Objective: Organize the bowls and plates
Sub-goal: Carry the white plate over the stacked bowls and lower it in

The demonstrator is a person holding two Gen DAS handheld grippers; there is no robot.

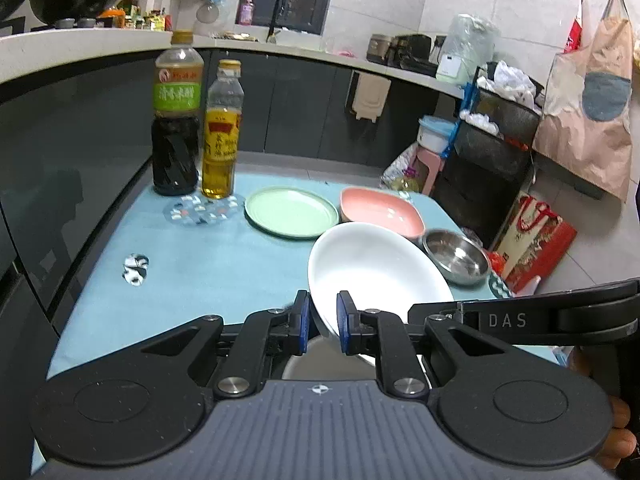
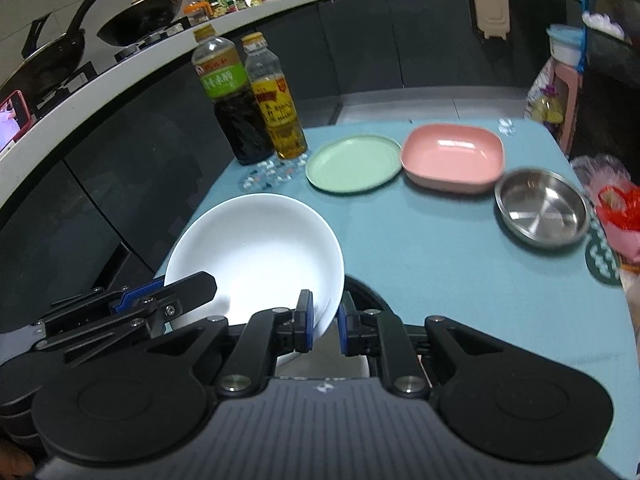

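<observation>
A white plate [image 1: 376, 264] [image 2: 256, 248] is held tilted above the blue table [image 1: 208, 260] by both grippers. My left gripper [image 1: 322, 322] is shut on its near rim; it also shows in the right wrist view [image 2: 160, 296] at the plate's left edge. My right gripper [image 2: 323, 322] is shut on the plate's right rim; its body shows at the right of the left wrist view [image 1: 520, 316]. A green plate [image 1: 291, 211] [image 2: 353, 164], a pink square bowl [image 1: 380, 210] [image 2: 452, 158] and a steel bowl [image 1: 456, 256] [image 2: 542, 212] lie on the table.
Two bottles, dark sauce [image 1: 176, 120] [image 2: 232, 100] and yellow oil [image 1: 222, 132] [image 2: 276, 100], stand at the table's back left on a patterned coaster [image 1: 204, 210]. A small patterned scrap [image 1: 135, 268] lies left. Dark cabinets [image 1: 60, 168] run along the left; bags [image 1: 532, 236] sit right of the table.
</observation>
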